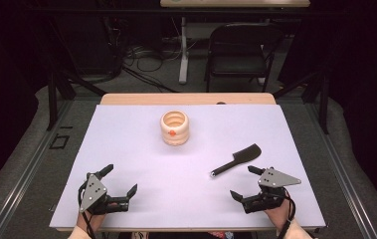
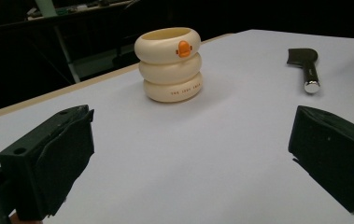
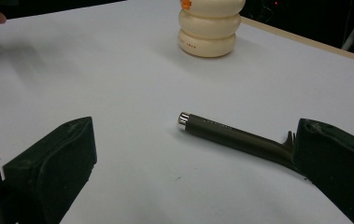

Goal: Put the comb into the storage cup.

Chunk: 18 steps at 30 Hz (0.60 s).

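The spatula [image 1: 236, 160] lies right of the ringed holder [image 1: 175, 128].

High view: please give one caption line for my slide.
Two open hand-held grippers, left and right, rest near a black spatula and cream ringed holder.

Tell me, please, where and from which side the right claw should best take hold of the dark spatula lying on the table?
Probably the spatula by its round handle, from above with jaws across it: it lies flat, metal-capped end nearest the open right claw, the blade too thin to pinch.
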### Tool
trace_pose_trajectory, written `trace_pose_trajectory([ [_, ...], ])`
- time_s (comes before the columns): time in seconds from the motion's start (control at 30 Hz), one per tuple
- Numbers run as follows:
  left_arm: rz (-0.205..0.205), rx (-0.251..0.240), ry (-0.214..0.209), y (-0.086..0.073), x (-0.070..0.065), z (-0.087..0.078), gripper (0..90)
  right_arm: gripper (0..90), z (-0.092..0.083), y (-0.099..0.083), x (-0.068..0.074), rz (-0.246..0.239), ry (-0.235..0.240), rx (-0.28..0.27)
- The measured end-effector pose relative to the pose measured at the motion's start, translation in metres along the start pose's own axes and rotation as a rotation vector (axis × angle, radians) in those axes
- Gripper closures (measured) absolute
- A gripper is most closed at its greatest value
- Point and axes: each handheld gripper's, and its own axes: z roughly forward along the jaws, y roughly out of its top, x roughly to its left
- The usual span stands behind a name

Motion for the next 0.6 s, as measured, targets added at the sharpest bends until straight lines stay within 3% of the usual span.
trace_pose_trajectory([
  [0.33, 0.005, 0.003, 0.006, 0.0, 0.0, 0.001, 0.1, 0.0, 0.002, 0.003, 0.0, -0.003, -0.002, 0.014],
  [0.6, 0.003, 0.002, 0.008, 0.001, 0.0, 0.002, 0.1, 0.0, 0.018, 0.012, 0.002, -0.034, 0.014, 0.041],
])
